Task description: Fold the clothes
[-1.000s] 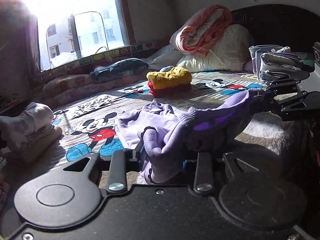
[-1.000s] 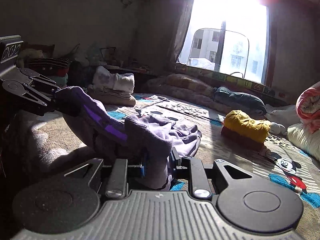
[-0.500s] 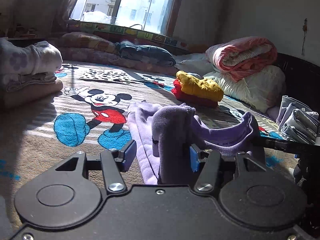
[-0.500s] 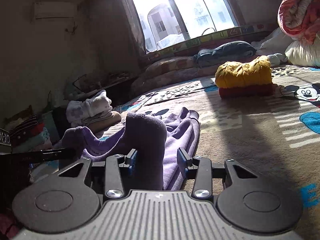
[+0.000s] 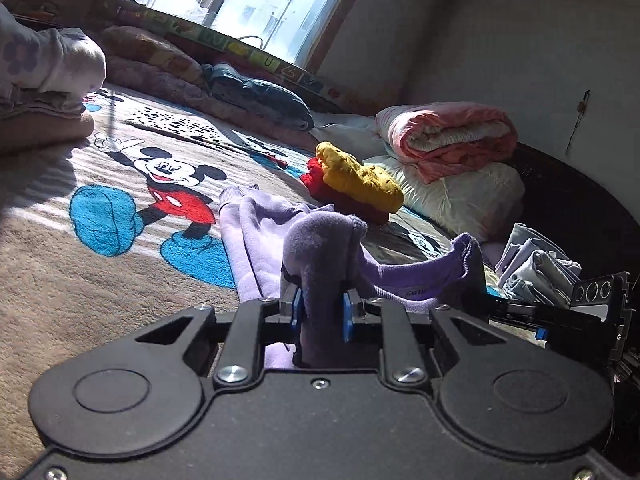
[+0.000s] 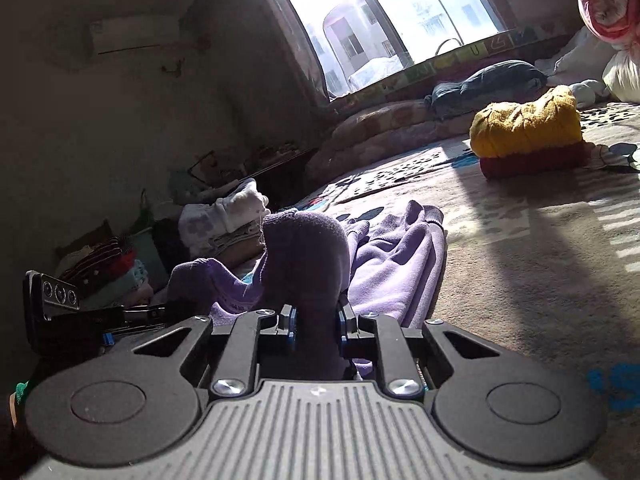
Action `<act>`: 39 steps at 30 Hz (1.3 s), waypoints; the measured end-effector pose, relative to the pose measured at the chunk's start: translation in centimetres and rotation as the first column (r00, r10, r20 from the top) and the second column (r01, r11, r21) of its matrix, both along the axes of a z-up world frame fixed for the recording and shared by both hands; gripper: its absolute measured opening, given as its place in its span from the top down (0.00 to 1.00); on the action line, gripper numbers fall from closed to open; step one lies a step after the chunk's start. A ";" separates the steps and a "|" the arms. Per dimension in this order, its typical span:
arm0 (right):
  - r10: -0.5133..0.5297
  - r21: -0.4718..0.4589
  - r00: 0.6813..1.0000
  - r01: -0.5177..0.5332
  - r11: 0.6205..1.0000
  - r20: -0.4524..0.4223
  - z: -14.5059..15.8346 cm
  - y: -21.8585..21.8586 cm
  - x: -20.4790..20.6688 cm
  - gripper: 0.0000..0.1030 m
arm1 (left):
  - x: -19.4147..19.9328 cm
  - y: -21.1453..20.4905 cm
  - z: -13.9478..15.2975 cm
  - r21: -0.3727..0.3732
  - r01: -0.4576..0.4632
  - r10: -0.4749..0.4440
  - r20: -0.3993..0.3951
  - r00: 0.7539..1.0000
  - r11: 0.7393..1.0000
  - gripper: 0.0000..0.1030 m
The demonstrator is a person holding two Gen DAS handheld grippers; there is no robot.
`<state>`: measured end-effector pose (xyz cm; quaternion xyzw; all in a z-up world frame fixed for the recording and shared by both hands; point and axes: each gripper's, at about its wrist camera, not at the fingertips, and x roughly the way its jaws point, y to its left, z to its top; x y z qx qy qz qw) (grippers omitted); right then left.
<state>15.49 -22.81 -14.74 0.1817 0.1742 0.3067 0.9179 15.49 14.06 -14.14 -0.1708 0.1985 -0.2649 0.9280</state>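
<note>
The left gripper (image 5: 319, 314) had its fingers (image 5: 296, 312) clenched on a bunched fold of the purple sweatshirt (image 5: 256, 232), the dark cloth rising in a rounded hump between the blue pads. The right gripper (image 6: 316, 326) was likewise clamped on another hump of the same garment, its fingers (image 6: 291, 330) pressed against the fabric on both sides. A band of the sweatshirt, with a small label on it, stretched between the 2 grippers, so each showed low at the edge of the other's view. The rest of the sweatshirt lay crumpled on the bed's cartoon-mouse blanket (image 5: 132, 168), its paler lilac part spread ahead of the fingers. Farther along the bed sat a folded yellow garment (image 5: 362, 180) stacked on a red one (image 5: 320, 182), well apart from the sweatshirt. Behind them a pink quilt (image 5: 448, 136) rested on a white pillow (image 5: 460, 196). A dark blue bundle (image 5: 256, 92) lay below the sunlit window (image 5: 240, 0). Grey folded clothes (image 5: 532, 264) sat near the right gripper, and a white floral pile (image 5: 48, 60) lay at the far left.
</note>
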 end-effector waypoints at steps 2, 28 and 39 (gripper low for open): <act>-0.009 0.005 1.000 0.009 1.000 0.003 0.5 -0.2 0.4 0.83 | 0.7 0.0 0.4 -0.017 0.004 -0.004 0.012 1.000 1.000 0.86; -0.056 0.247 0.998 0.065 0.967 -0.041 1.7 -1.3 18.4 0.86 | 18.3 1.9 3.1 -0.199 0.022 -0.018 0.022 1.000 0.980 0.87; -0.051 0.288 0.988 0.093 0.953 -0.149 -1.2 -1.6 23.0 0.86 | 22.6 1.9 0.7 -0.233 -0.013 -0.004 -0.073 0.997 0.972 0.87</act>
